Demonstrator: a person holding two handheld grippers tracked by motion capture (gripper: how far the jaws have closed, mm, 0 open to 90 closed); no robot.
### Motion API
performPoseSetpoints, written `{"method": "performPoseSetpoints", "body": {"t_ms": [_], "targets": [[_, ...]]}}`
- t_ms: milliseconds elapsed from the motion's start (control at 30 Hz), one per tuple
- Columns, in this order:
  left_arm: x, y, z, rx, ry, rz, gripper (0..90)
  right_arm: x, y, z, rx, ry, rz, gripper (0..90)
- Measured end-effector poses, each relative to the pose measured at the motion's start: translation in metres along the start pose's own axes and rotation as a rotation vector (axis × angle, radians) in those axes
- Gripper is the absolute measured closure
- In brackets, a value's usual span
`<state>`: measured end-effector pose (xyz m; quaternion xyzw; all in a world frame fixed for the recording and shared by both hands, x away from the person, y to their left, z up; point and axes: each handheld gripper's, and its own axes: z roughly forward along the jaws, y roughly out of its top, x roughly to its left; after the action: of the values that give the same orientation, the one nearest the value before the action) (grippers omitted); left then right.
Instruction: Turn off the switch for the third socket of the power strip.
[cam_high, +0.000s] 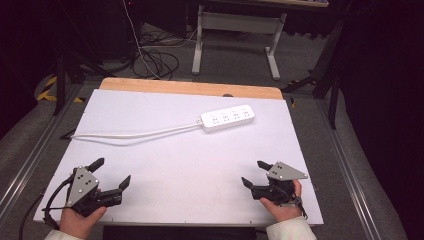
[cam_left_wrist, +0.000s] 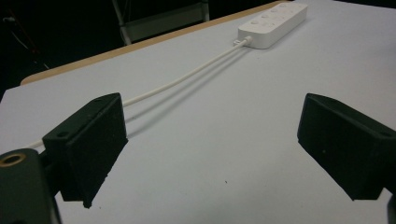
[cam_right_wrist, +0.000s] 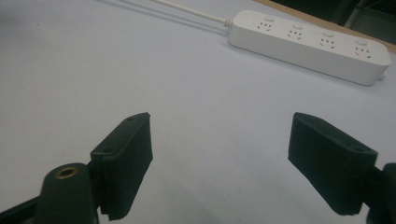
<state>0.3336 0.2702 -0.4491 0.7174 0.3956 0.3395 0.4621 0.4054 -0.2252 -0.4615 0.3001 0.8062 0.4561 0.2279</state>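
left gripper (cam_high: 113, 173): black body, blocky black jaws, grey three-cornered plate with dark screw holes, black cable trailing | right gripper (cam_high: 256, 173): same black build, grey plate | brass-ringed hole beside jaw | white cuffs at both wrists

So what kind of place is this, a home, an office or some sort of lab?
Most likely a lab or recording workspace. A white board table holds just a power strip, loose cables lie on the grey carpet beyond it, and a bare desk frame stands against dark surroundings.
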Motion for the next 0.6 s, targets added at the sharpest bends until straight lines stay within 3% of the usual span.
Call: {"method": "performPoseSetpoints", "body": {"t_ms": [300,600], "targets": [[-0.0004,-0.0013,0.001,0.003,0.002,0.01,8.8,-0.0011,0.0008,0.0012,-0.002,0.008,0.001,23.1],[0.0006,-0.0013,-0.0006,-0.003,0.019,0.02,8.8,0.0004,0.0039,0.0003,0.007,-0.017,-0.023,25.4]]}}
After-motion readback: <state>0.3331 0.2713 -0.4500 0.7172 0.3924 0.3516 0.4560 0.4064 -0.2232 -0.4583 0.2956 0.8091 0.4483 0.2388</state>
